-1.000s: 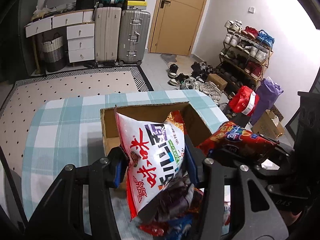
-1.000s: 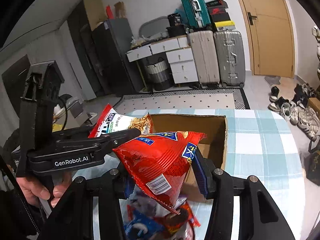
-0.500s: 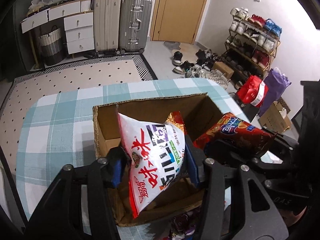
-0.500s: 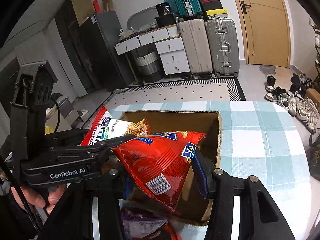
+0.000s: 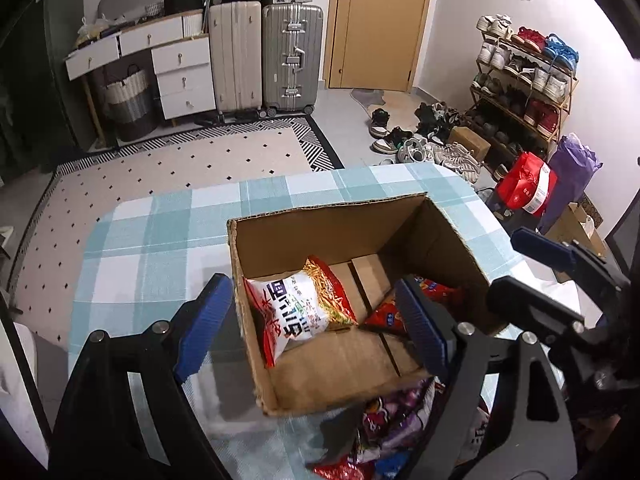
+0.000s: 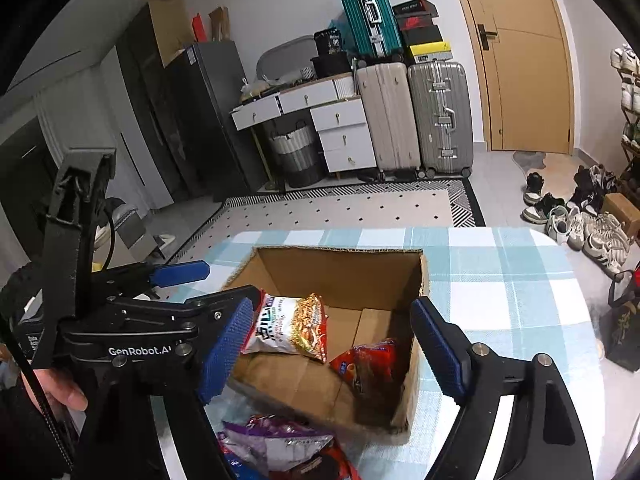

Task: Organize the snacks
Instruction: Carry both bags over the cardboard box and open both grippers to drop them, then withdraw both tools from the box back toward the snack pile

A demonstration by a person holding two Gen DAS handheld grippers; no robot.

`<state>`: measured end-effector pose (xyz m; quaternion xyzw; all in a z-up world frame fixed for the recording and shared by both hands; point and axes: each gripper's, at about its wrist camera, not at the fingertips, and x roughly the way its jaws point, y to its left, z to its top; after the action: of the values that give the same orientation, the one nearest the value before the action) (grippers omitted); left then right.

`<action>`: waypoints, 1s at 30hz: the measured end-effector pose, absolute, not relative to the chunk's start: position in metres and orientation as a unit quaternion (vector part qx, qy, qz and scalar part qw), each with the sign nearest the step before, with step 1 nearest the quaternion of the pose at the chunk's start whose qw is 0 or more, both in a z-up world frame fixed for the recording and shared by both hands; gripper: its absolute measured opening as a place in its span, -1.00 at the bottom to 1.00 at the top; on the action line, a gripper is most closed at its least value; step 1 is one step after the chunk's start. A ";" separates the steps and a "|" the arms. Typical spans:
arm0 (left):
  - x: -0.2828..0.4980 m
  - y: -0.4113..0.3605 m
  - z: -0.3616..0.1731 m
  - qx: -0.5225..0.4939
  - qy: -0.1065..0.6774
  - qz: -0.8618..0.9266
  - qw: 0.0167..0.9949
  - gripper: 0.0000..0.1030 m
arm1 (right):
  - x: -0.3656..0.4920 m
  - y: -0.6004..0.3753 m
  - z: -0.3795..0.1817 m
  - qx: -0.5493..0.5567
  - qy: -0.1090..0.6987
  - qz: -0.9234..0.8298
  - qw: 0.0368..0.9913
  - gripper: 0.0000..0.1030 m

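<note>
- Already, two crinkly foil snack bags are seen lying inside the cardboard box (image 5: 352,364): the white noodle bag (image 5: 296,312) against its left wall, the red chip bag (image 6: 368,364) toward the right.
- Both the left gripper (image 5: 316,328) and right gripper (image 6: 332,344) are held spread wide and empty over the box.
- More glossy bags (image 6: 280,444) are heaped on the checked table (image 5: 160,232) just beside the near wall.
- Slippery film could be pinched poorly and dropped; the light, ragged-edged box could be shoved by a finger.
</note>
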<state>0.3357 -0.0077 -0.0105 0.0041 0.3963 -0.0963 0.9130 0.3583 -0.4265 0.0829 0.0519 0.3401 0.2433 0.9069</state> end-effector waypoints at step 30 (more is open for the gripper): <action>0.135 -0.016 0.068 0.000 0.329 -0.065 0.942 0.98 | 0.178 -0.452 0.152 0.029 0.292 0.235 0.927 0.81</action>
<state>0.1348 -0.0156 0.0681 -0.0004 0.3290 -0.0651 0.9421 0.1781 -0.4516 0.1524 0.0290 0.2917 0.2351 0.9267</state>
